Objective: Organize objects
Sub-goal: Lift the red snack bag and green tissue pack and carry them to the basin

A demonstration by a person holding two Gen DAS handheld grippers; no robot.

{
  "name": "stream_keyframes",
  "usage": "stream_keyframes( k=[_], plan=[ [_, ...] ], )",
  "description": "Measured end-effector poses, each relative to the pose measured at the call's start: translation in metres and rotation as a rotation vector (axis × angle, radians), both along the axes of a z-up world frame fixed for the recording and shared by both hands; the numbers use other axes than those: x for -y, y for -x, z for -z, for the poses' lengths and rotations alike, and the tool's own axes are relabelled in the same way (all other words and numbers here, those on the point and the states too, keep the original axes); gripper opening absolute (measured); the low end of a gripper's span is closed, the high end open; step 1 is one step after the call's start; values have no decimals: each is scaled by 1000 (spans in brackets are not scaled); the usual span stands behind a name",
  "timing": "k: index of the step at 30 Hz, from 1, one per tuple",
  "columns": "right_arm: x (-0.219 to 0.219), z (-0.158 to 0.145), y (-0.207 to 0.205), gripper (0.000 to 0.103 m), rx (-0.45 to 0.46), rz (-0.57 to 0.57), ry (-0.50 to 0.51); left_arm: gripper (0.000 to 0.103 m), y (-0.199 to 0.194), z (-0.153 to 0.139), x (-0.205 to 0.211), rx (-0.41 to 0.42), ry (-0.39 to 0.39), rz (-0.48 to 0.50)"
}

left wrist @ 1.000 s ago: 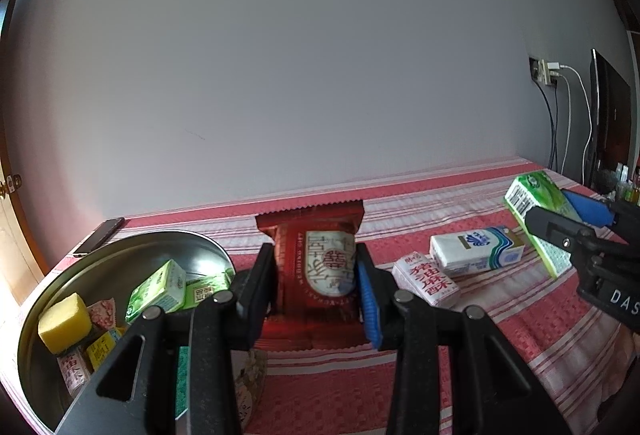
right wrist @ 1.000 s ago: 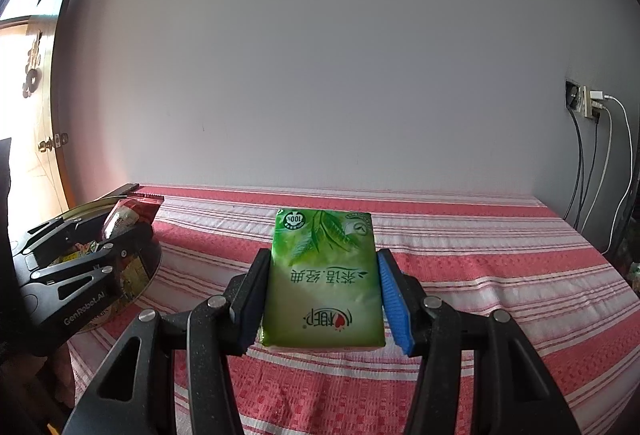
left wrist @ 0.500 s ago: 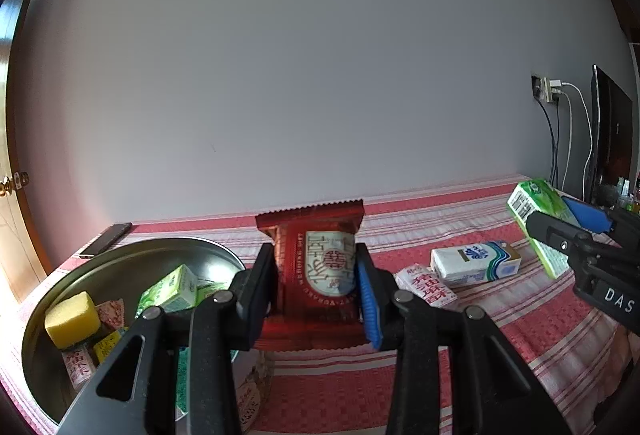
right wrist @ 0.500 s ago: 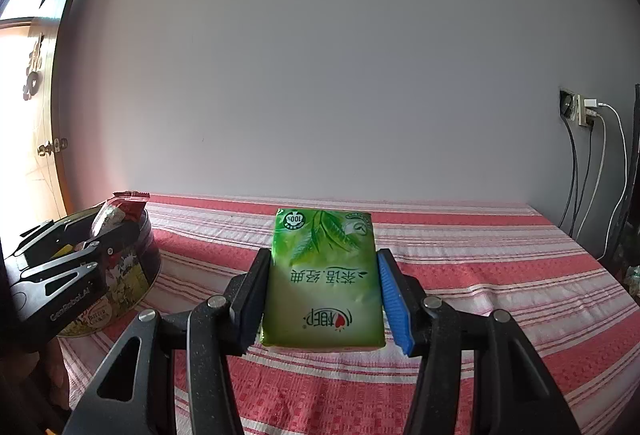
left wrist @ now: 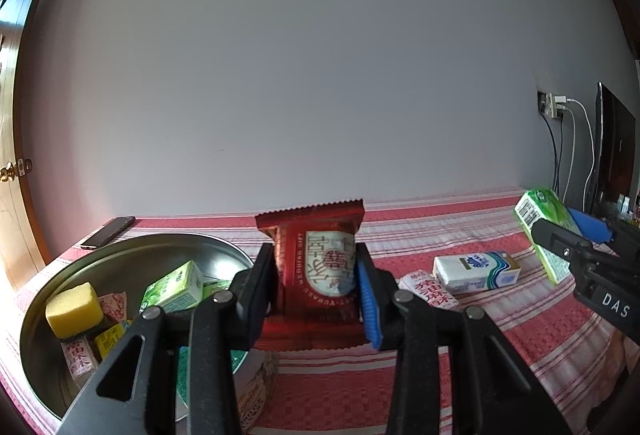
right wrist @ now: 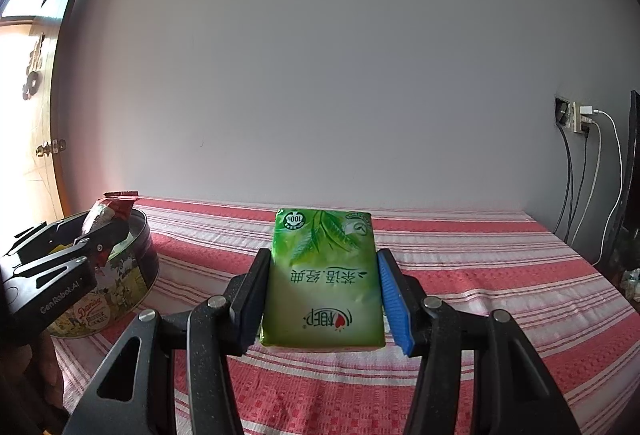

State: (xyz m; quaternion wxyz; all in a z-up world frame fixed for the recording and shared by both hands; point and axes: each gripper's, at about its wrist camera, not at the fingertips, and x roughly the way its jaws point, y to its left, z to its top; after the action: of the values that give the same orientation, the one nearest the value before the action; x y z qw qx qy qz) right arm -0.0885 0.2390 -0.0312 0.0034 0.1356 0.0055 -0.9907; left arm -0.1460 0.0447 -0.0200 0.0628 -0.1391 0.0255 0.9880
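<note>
Gripping a red snack packet by its sides just right of the round tin, the left gripper carries something light and crinkly, while the right gripper, well right of the tin, clamps a soft green tissue pack that likely squashes.

– Where did the round tin sit?
– On the striped tablecloth, left of the snack packet. A sponge lay in it; a phone lay behind it.
– And to the right?
– A tissue pack and a small wrapped snack, just beside each other.
</note>
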Motion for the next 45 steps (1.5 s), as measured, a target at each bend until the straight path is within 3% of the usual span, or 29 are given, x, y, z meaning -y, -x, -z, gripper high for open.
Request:
stream_keyframes(
  k=[20,30,45],
  plan=[
    [7,-3,-3,54,-31,10,-22,38,-6,0,16,-7,-62,21],
    [40,-22,10,54,-27,-81,-40,38,-12,-6,40,10,-80,-1],
    [96,-49,37,54,-8,-255,-40,38,-11,-12,90,57,-52,-142]
  ],
)
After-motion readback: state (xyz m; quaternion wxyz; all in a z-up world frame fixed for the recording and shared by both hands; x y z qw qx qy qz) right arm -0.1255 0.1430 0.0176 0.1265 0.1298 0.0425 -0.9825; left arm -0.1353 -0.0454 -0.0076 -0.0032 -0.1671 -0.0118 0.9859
